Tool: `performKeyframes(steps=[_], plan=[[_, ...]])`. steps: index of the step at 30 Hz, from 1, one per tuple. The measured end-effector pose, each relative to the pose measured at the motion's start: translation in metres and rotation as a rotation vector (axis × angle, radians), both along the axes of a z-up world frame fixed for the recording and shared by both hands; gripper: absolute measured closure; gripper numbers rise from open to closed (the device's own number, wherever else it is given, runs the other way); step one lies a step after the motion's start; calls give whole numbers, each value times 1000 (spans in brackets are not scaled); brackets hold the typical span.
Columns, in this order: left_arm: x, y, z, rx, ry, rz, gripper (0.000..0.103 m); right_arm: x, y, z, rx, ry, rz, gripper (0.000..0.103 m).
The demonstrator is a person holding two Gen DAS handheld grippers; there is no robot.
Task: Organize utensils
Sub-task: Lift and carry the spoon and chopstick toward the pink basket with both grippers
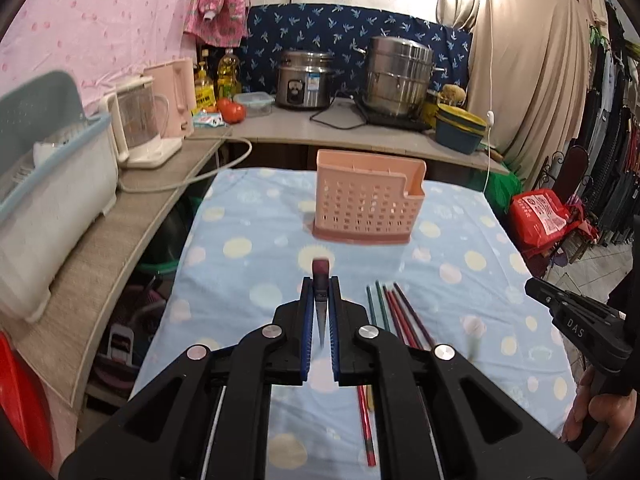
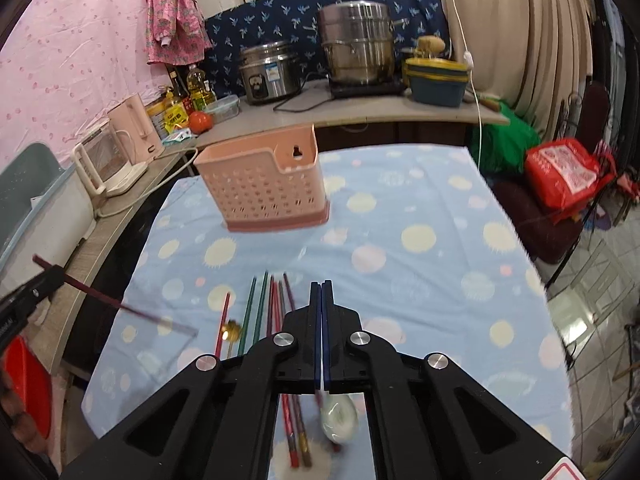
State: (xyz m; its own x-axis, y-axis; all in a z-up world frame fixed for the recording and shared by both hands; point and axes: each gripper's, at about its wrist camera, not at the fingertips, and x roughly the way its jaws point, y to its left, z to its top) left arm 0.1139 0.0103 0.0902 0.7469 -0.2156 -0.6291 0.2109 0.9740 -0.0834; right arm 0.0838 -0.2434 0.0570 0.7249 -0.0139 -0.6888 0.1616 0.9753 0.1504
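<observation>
I am carrying a chopstick pinched in the left tool toward the holder at the table's far edge, aiming to tip it upright. My right tool is pressing closed on a spoon.

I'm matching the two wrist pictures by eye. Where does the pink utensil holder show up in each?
Left wrist view: pink utensil holder stands centre frame, slightly above the middle, on the blue spotted cloth.
Right wrist view: pink utensil holder sits left of centre, same cloth.
Shared landmark: tall steel pot on the counter behind.
</observation>
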Motion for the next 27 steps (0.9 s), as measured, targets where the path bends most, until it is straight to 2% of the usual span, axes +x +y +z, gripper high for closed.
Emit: performKeyframes(steps=[3, 7, 13, 24, 27], plan=[[15, -4, 8, 6, -15, -1, 96, 15, -5, 2, -20, -3, 1, 102], [30, -7, 1, 11, 2, -5, 96, 21, -17, -24, 12, 65, 3, 101], [34, -9, -10, 13, 17, 10, 96, 33, -17, -77, 81, 200, 36, 80], [34, -10, -8, 2, 30, 1, 96, 72, 11, -123, 40, 292, 102, 79], [35, -12, -9, 2, 32, -5, 96, 82, 14, -132, 17, 312, 106, 82]])
